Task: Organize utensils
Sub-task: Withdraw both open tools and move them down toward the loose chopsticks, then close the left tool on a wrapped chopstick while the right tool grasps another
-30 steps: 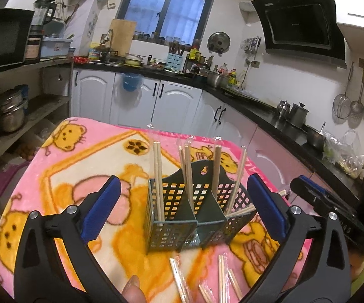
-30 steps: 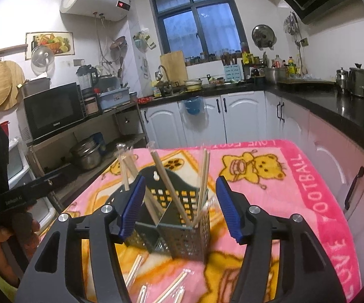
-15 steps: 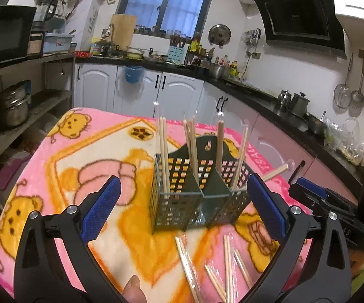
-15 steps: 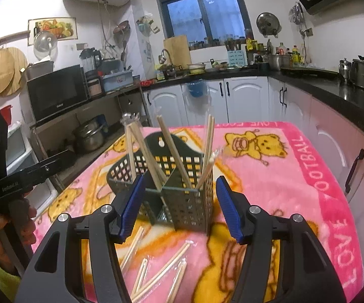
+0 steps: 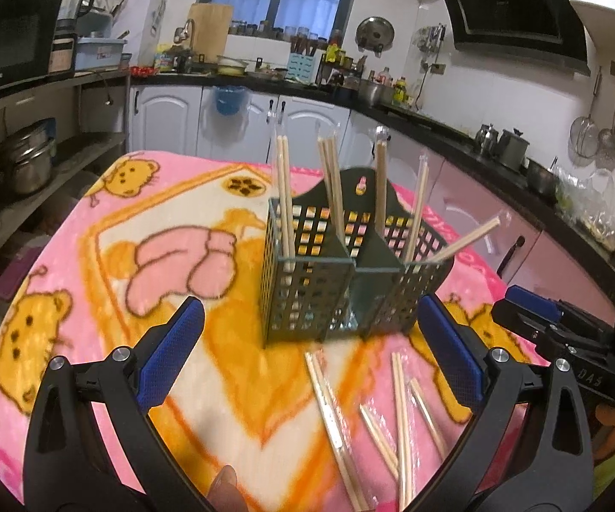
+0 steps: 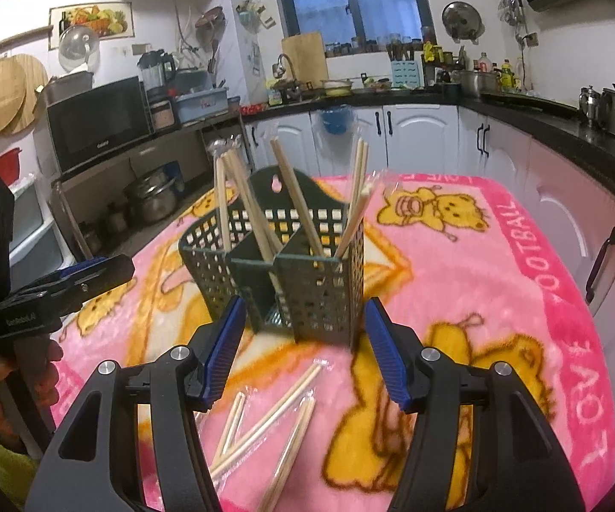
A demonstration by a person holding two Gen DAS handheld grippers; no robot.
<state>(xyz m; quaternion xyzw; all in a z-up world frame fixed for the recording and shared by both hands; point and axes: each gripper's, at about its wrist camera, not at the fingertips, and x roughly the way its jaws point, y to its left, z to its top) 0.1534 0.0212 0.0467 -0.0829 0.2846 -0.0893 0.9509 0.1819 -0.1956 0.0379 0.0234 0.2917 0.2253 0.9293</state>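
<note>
A dark green perforated utensil holder [image 5: 341, 281] stands upright on the pink bear-print blanket [image 5: 94, 256] that covers the tabletop. Wrapped chopstick pairs [image 5: 284, 196] stand in its compartments, most near upright; one pair [image 5: 463, 241] leans far out over the holder's right rim in the left wrist view.

The left hand-held gripper [image 5: 311, 362] hovers just in front of the holder, released, its blue pads wide apart and nothing between them. The holder sits ahead of and between its fingers, not touching them. More wrapped chopsticks [image 5: 397, 418] lie loose on the blanket in front of the holder, below the gap between the fingers and toward the right finger [image 5: 450, 358].

The right hand-held gripper [image 6: 303, 350] is also released and empty, its pads standing either side of the holder's [image 6: 290, 273] near corner without pressing it. Loose chopsticks [image 6: 264, 422] lie on the blanket in front of the holder, under and between this gripper's fingers.

From the right wrist view, the left hand-held gripper [image 6: 72, 281] appears left of the holder, well apart from it, gripped by a hand [image 6: 13, 375] in a green sleeve.
</note>
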